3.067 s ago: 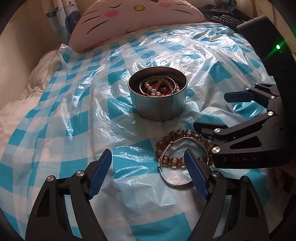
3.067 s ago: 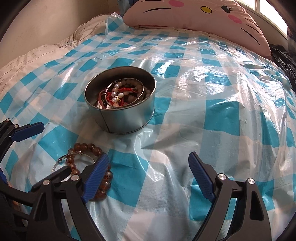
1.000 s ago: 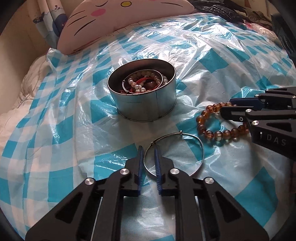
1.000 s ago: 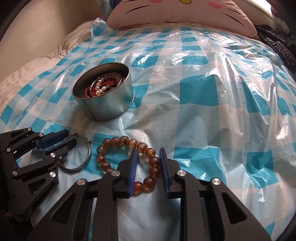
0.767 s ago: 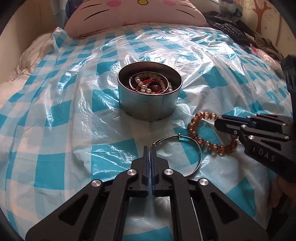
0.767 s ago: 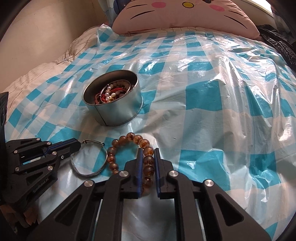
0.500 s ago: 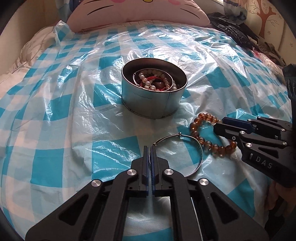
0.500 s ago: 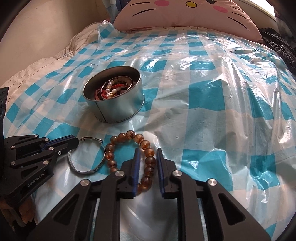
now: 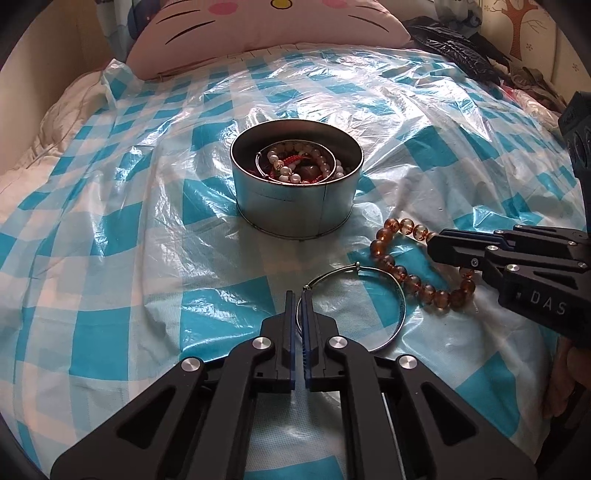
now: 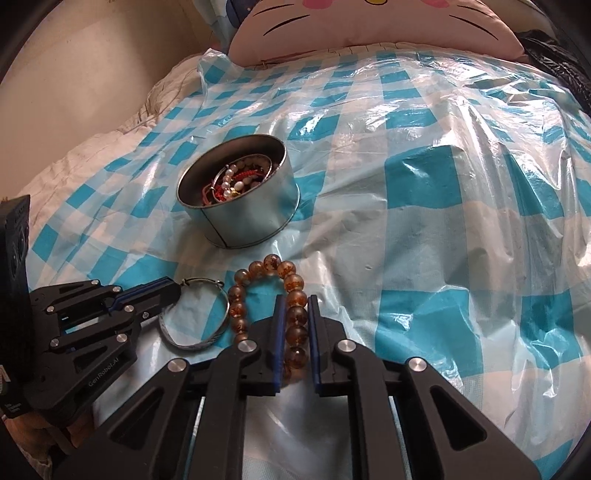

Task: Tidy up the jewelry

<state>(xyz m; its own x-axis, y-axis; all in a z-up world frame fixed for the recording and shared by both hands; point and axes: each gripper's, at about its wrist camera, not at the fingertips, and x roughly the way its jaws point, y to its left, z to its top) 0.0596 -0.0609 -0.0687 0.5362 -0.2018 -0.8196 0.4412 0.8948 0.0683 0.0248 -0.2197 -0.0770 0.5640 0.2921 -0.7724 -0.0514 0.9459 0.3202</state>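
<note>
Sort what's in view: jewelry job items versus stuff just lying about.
Job: metal tin of jewelry, silver bangle in left gripper, amber bead bracelet with right gripper closing on it.
Lying about: cat pillow, black clothing.

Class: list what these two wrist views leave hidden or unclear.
- Tin: lower jewelry, hidden by its wall and top bracelets, both views.
- Silver bangle: near rim, behind left gripper, left view.
- Amber bead bracelet: near beads, behind right gripper, closing, right view.

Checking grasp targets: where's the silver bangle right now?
Silver bangle lies on the checked sheet, in front of the tin, beside the amber bead bracelet; left gripper is shut on its rim.
</note>
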